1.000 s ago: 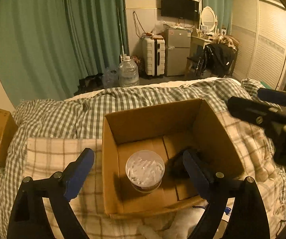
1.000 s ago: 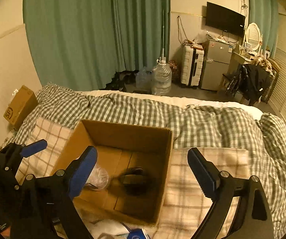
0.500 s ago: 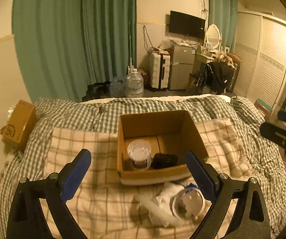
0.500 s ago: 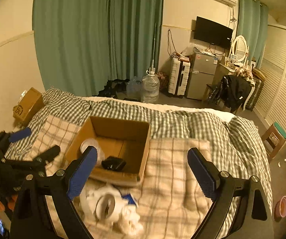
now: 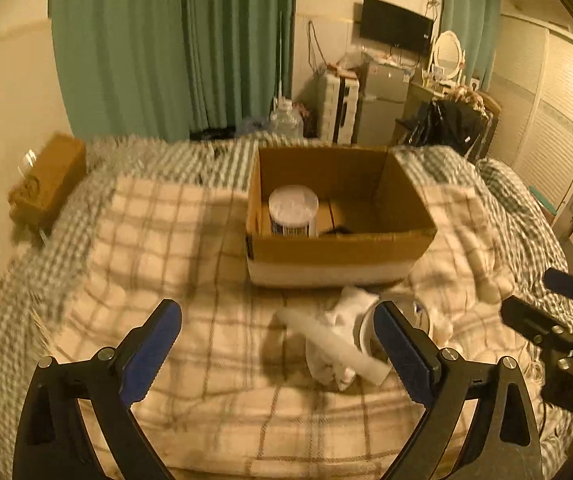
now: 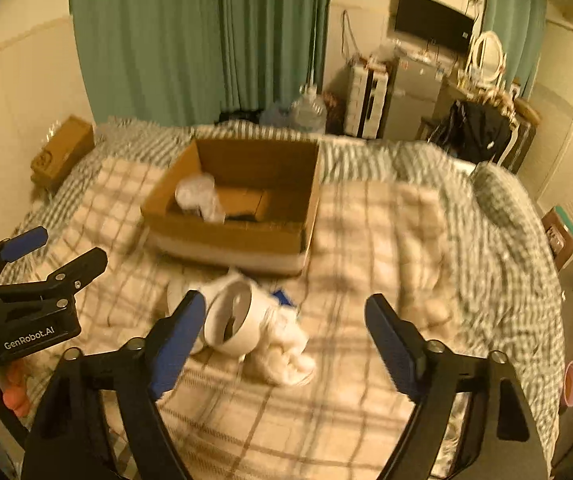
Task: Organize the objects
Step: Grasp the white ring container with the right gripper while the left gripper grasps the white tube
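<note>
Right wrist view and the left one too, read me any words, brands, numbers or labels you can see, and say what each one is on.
"GenRobot.AI": white lettering on the body of the left gripper, right wrist view.
Small cardboard box by the wall: dark printed mark, too blurred to read.
Jar inside the open cardboard box: dark label band, unreadable.
Right gripper body: partial letters, unreadable.

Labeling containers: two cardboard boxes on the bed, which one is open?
The large cardboard box mid-bed, on the plaid blanket, is open-topped, with a white-lidded tub standing inside. The small box at the bed's left edge is closed.
</note>
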The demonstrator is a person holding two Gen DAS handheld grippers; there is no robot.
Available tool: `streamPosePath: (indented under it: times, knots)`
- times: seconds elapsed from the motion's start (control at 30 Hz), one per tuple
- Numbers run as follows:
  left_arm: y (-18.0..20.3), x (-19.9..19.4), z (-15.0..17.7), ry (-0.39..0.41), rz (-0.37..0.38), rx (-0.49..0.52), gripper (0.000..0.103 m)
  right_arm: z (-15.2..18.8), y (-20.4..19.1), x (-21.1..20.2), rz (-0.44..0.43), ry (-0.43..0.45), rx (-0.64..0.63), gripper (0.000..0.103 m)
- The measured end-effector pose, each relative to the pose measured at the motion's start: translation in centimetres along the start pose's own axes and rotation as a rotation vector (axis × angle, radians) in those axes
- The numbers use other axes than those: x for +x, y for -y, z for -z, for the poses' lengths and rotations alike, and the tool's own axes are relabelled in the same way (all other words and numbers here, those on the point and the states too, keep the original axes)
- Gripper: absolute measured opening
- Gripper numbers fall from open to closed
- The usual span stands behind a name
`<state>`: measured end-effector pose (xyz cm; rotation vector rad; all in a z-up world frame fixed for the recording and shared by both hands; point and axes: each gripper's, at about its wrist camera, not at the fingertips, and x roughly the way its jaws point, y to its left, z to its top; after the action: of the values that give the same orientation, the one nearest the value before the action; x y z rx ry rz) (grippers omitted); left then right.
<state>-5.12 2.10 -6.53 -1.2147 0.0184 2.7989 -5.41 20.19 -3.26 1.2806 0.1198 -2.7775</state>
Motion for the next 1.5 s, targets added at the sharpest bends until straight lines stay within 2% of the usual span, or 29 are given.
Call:
streamPosePath:
  times: [0.07,0.17,0.27,0.4,0.43,0.5,0.53,0.63,0.73,0.9,1.1,1.27,1.5]
  knots:
    - [0.0,1.2,0.8,-0.023,0.006,-0.013,0.100,0.8,-0.3,1.3,0.004,-0.022,-0.004,0.068]
    - [0.0,3.1,1.8,-0.064,0.036,-0.042,0.099,1.9,-0.5,3.1,-0.001,-0.060,-0.006,0.062]
    - [0.6,4.6,2.0,-0.096,0.044,-0.043,0.099,2.6,-0.4,4.6,0.008,-0.088,-0.002,0.058]
    - [1.6,6.9,2.0,-0.136,0.054,-0.027,0.097,2.8,0.1,6.1,0.011,-0.108,0.015,0.058]
    - [1.7,7.4,2.1,-0.150,0.057,-0.025,0.093,2.8,0.1,6.3,0.012,-0.111,0.015,0.058]
    - [2.0,8.8,2.4,-0.200,0.079,-0.022,0.072,2.8,0.1,6.9,0.013,-0.119,0.012,0.058]
    - [2.2,9.6,2.7,-0.236,0.095,-0.018,0.067,2.8,0.1,7.1,0.011,-0.123,0.011,0.058]
    - [3.0,10.9,3.7,-0.300,0.151,0.006,0.035,2.9,0.2,7.7,0.013,-0.129,0.009,0.058]
    - [3.4,10.3,3.9,-0.291,0.165,0.030,0.027,2.9,0.1,7.7,0.015,-0.130,0.009,0.058]
    - [2.0,7.9,3.6,-0.263,0.177,0.008,0.012,2.7,0.1,7.1,0.022,-0.122,0.005,0.058]
    - [-0.1,5.3,2.6,-0.218,0.209,-0.030,0.010,2.4,-0.5,6.1,0.027,-0.112,-0.006,0.058]
    - [-1.5,4.3,2.3,-0.186,0.189,-0.044,0.010,2.5,-1.8,6.1,0.003,-0.117,-0.020,0.058]
    - [-2.9,5.3,2.7,-0.187,0.141,-0.045,0.010,3.2,-3.6,9.2,0.006,-0.186,-0.036,0.058]
